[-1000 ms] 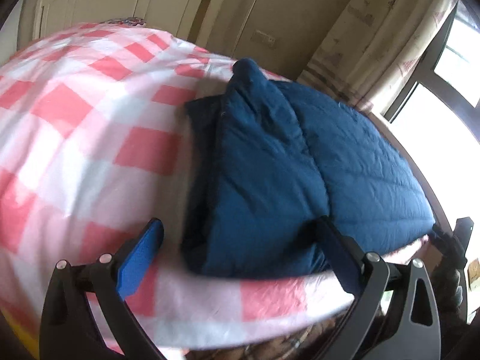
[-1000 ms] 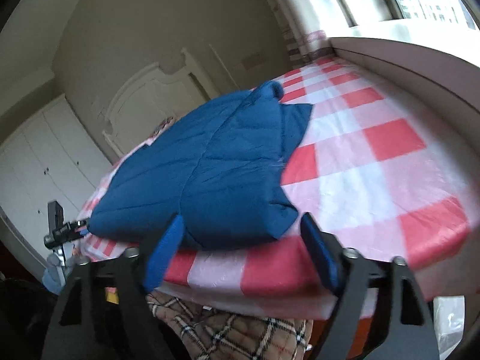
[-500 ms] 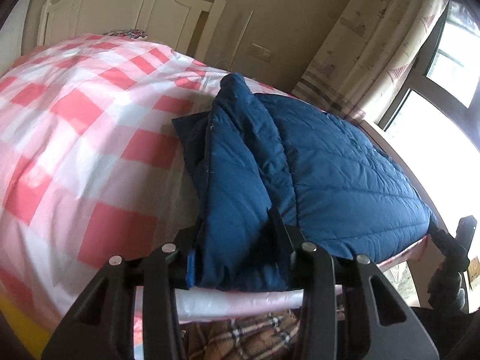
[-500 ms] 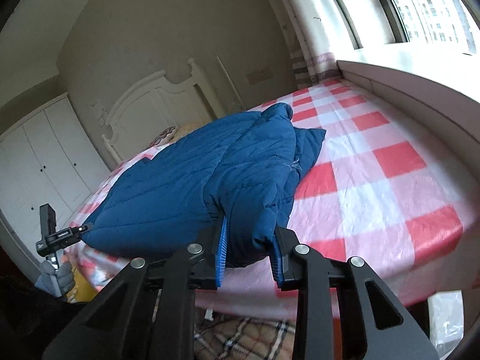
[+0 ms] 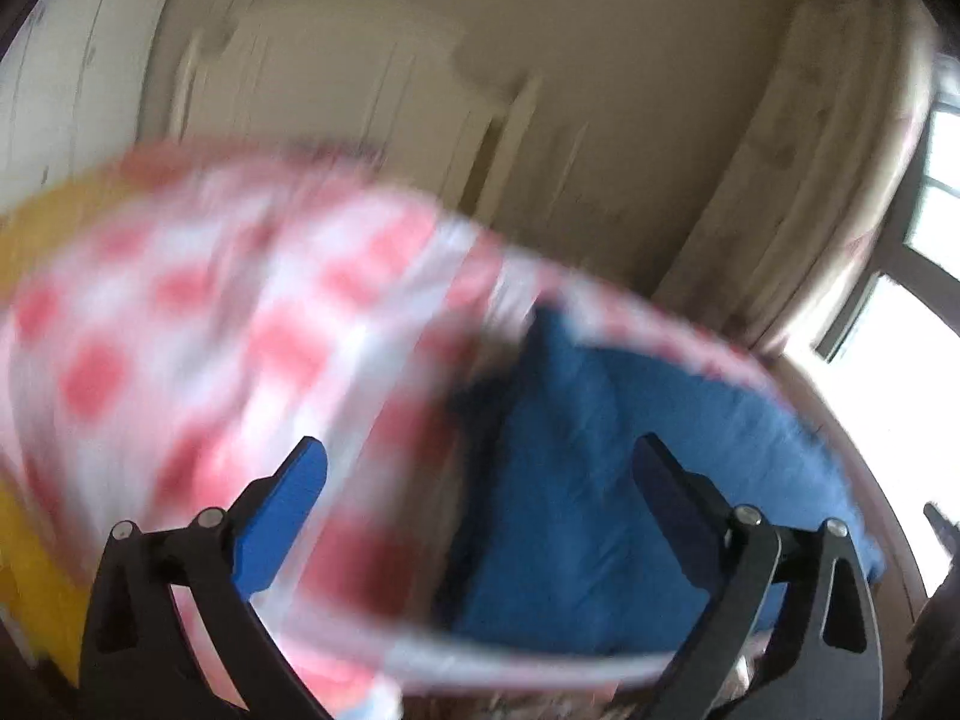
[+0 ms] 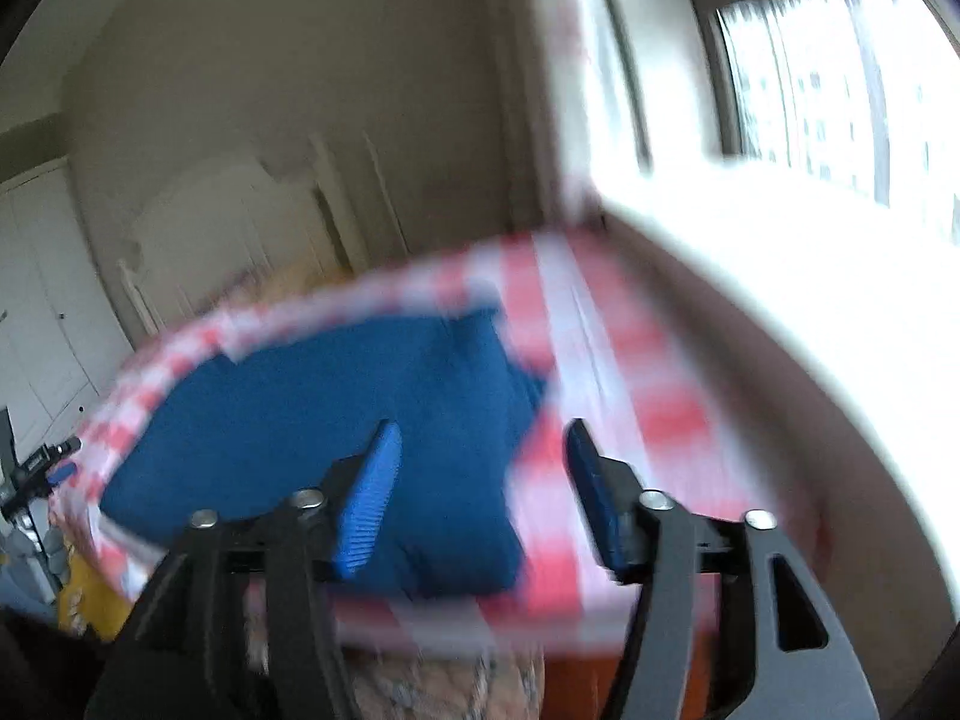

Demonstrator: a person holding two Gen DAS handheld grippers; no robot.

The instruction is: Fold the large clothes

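The picture is blurred by motion in both views. A dark blue quilted jacket [image 5: 600, 480] lies folded on the bed's red-and-white checked sheet [image 5: 180, 330]. My left gripper [image 5: 480, 450] hangs above the bed's near edge, its jaws wide and still opening, with nothing between the blue pads. In the right wrist view the jacket [image 6: 330, 396] lies left of bare checked sheet [image 6: 630, 390]. My right gripper [image 6: 480, 432] is raised above the jacket's near corner, jaws opening and holding nothing.
A white headboard [image 6: 240, 222] and wardrobe doors [image 6: 36, 312] stand at the far side. A curtain [image 5: 810, 180] and a bright window [image 6: 810, 78] with a wide pale ledge [image 6: 750, 276] run along the bed's right. Something yellow [image 5: 36, 228] sits at the left.
Half a second ago both grippers were shut on the jacket's near edge. Both have let go, opened wide and risen, and the views have tipped up toward the wall.
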